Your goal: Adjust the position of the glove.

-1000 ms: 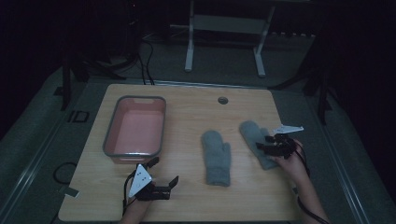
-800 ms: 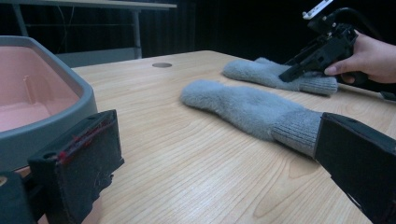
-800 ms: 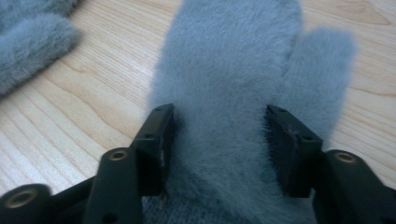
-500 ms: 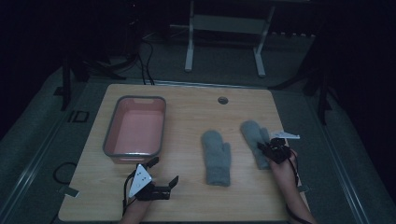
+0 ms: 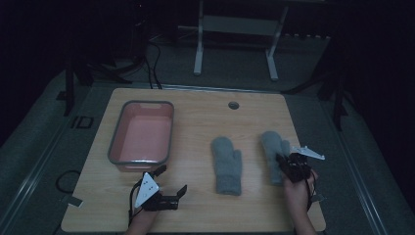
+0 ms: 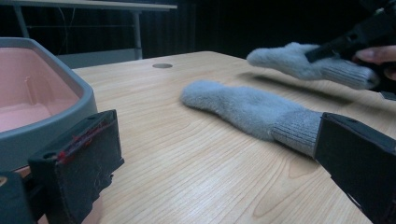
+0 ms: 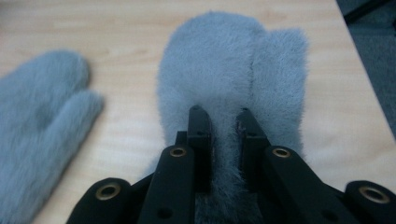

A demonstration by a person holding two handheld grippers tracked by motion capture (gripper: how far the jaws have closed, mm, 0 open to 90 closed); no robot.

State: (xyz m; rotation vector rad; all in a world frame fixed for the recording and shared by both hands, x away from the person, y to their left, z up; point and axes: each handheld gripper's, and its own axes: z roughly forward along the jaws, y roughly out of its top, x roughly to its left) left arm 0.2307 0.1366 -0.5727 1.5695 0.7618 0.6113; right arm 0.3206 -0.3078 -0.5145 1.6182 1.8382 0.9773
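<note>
Two grey fuzzy mittens are on the wooden table (image 5: 195,122). My right gripper (image 5: 282,163) (image 7: 219,114) is shut on the cuff end of the right mitten (image 5: 270,144) (image 7: 233,60), with fluff pinched between its jaws. In the left gripper view that mitten (image 6: 303,63) hangs slightly off the table, held by the right gripper (image 6: 345,39). The other mitten (image 5: 227,164) (image 6: 243,105) (image 7: 42,107) lies flat mid-table. Near the front edge my left gripper (image 5: 172,179) (image 6: 217,140) rests open with nothing between its jaws.
A grey tub with a pink inside (image 5: 115,142) (image 6: 79,88) stands at the table's left, just beyond the left gripper. A round cable hole (image 5: 233,105) sits near the far edge. A metal stand (image 5: 235,24) is on the floor behind the table.
The right gripper's jaws closed on the right mitten's cuff, and the hand drew back toward the front edge, taking the mitten with it. The left gripper stayed put.
</note>
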